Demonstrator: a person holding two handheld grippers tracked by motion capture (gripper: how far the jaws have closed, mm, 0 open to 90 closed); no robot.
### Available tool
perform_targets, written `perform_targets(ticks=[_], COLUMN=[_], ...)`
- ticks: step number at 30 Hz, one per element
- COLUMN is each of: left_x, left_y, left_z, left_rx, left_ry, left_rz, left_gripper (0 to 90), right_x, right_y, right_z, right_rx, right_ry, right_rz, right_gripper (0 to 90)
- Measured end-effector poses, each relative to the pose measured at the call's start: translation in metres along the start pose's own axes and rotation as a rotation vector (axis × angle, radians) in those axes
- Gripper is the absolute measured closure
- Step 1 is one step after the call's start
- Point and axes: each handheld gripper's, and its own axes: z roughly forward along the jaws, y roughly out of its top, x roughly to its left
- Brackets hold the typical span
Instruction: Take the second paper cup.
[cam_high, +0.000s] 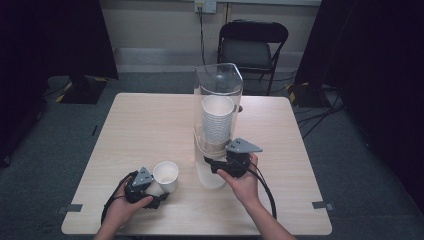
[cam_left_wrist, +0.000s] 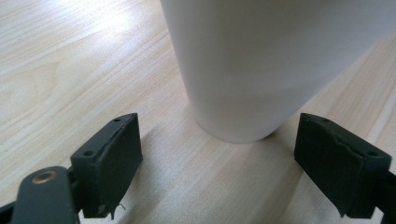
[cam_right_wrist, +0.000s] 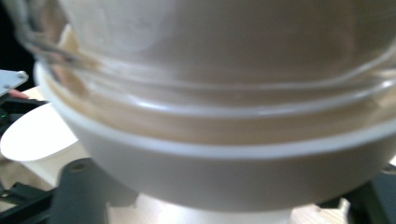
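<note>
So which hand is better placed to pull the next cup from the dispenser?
Right. Its tool sits at the dispenser base, against the lowest cup's rim. The left tool is off to the side, jaws open around the loose cup standing on the table.

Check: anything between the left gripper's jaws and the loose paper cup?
No. In the left gripper view only bare table separates the open left gripper from the paper cup standing just ahead.

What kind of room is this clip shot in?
Probably a lab or studio set up for recording. A bare wooden table stands on grey carpet, with black curtains at both sides, a folding chair against the wall, and cables taped to the floor.
</note>
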Motion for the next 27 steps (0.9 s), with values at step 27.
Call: perform_targets(ticks=[27], left_x=[0.000], left_y=[0.000], left_z=[0.000], left_rx=[-0.002], left_ry=[-0.001], left_rz=[-0.001], left_gripper=[14.0], right_x=[0.000], right_y=[-0.028], right_z=[0.012], right_rx=[0.048], right_ry=[-0.016], right_rz=[-0.030], right_gripper=[23.5])
